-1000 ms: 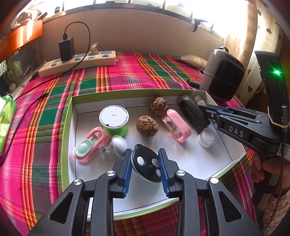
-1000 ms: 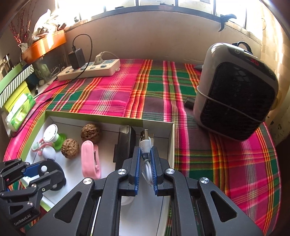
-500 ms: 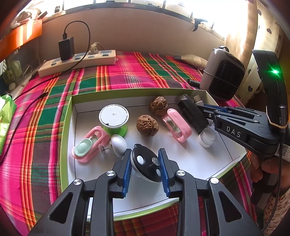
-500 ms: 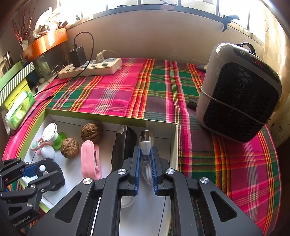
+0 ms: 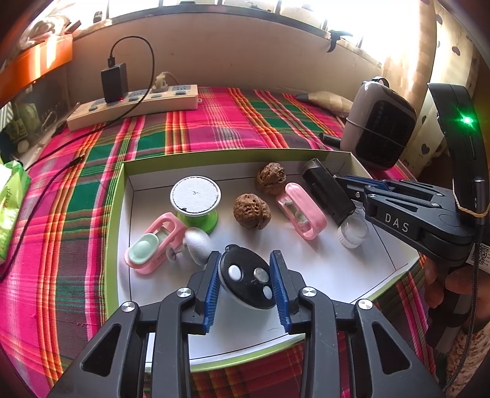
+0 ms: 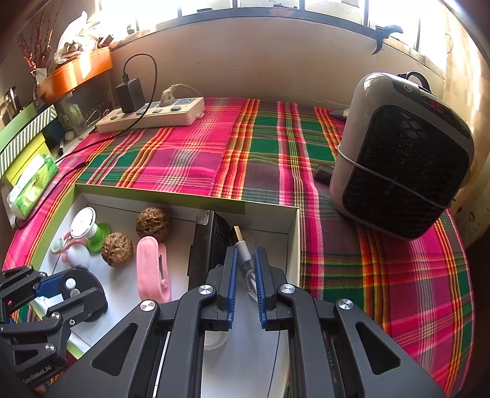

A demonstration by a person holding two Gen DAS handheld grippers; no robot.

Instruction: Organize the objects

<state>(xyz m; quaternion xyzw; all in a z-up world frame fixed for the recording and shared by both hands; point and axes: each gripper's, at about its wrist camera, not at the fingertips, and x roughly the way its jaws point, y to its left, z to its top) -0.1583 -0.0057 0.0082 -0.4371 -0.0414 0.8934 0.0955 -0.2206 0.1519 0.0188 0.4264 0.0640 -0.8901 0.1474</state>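
Plaid cloth (image 6: pixel 190 153) covers surface; sunlit window ledge (image 6: pixel 275 21) behind.

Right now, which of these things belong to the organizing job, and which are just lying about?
Job: white tray; black disc between the opening left claw; USB cable in the right claw; walnuts.

Lying about: power strip, heater, tissue pack.
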